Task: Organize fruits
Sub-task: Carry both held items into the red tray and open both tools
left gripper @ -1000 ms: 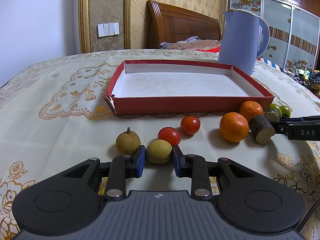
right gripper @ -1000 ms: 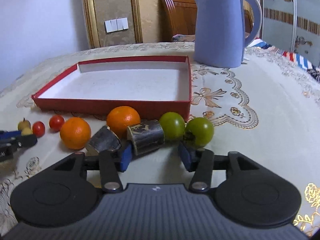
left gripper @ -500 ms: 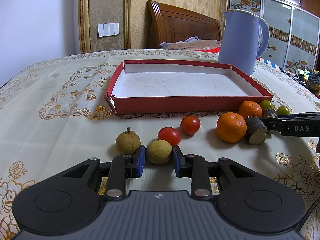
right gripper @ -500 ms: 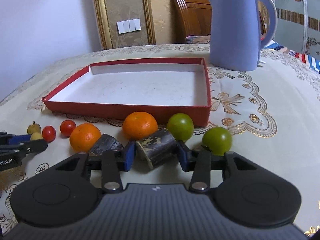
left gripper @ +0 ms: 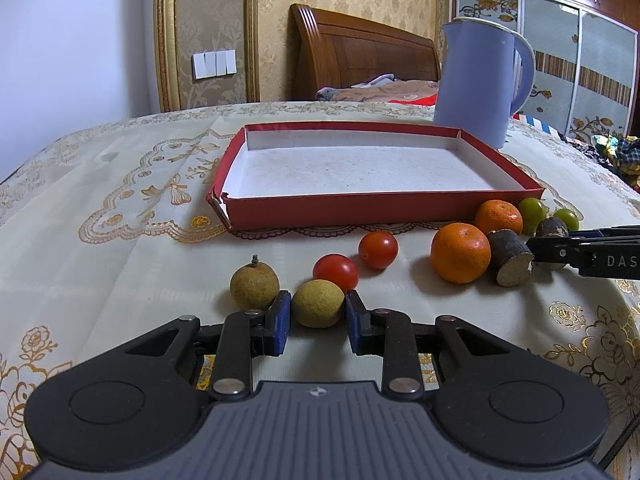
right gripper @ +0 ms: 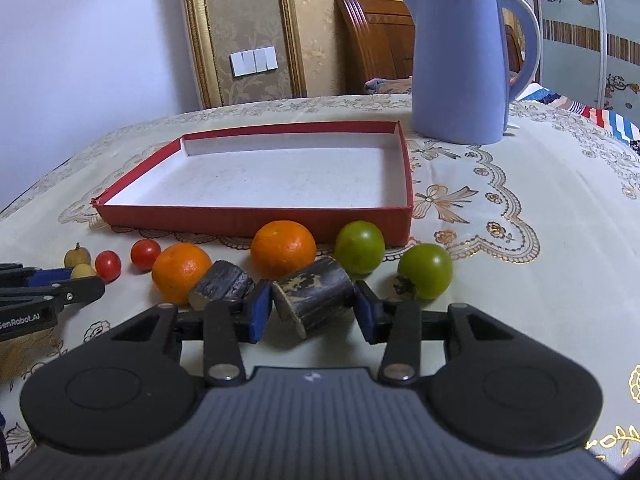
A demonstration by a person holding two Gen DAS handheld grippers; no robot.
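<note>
Jaws of the right gripper point(right gripper: 314, 311), apart a second ago, are now pinching the dark cane piece point(right gripper: 314, 298), seemingly still on the desk point(right gripper: 520, 280); the left gripper point(left gripper: 316, 317) is keeping its small brown fruit point(left gripper: 318, 303) clamped. Both are looking ready for the empty red tray point(right gripper: 256, 216).

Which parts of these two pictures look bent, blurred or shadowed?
Left wrist view: sharp; fisheye bends the wardrobe at the edge; soft shadows lie left of the orange. Right wrist view: the left gripper at the left edge looks slightly blurred; the kettle leans with the distortion; no strong glare.
</note>
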